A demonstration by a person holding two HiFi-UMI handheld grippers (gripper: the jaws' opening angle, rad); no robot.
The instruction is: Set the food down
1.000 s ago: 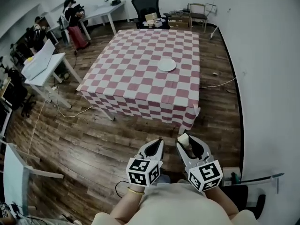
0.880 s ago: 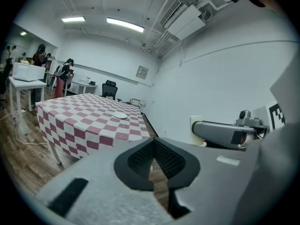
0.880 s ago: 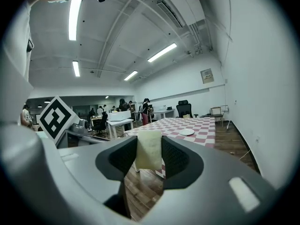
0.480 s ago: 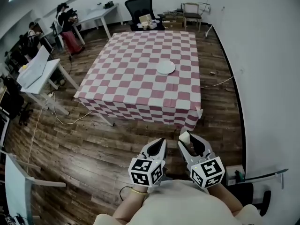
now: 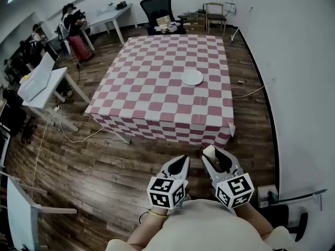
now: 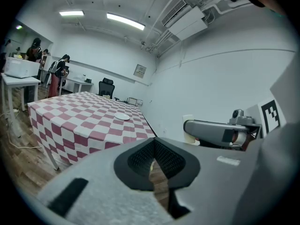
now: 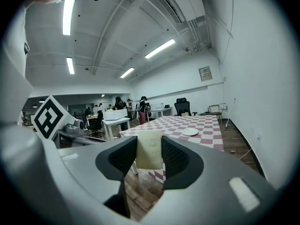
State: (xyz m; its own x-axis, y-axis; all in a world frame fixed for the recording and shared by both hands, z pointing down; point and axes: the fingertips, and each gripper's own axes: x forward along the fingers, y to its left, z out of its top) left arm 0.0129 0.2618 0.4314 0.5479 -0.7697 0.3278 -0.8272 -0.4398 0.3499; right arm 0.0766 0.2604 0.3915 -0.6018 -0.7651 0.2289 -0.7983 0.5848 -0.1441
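A pale yellow piece of food (image 7: pixel 149 149) is clamped between the jaws of my right gripper (image 7: pixel 150 156), which is shut on it. In the head view that gripper (image 5: pixel 213 157) is held low near the person's body, with the food (image 5: pixel 208 151) showing at its tip. My left gripper (image 5: pixel 180 163) sits beside it, shut and holding nothing; in its own view (image 6: pixel 153 165) the jaws meet. A white plate (image 5: pixel 192 77) lies on the red-and-white checked table (image 5: pixel 152 101), well ahead of both grippers. The plate (image 7: pixel 190 131) also shows in the right gripper view.
Wooden floor (image 5: pixel 104 161) lies between me and the table. A white wall (image 5: pixel 298 77) runs along the right. A black office chair (image 5: pixel 159 7) stands behind the table. White desks (image 5: pixel 42 82) and people (image 5: pixel 70 25) are at the left. Cables (image 5: pixel 68 135) trail on the floor.
The view has shifted slightly, so the table and plate sit a little further right and nearer. Both grippers keep their pose, the right one still shut on the food.
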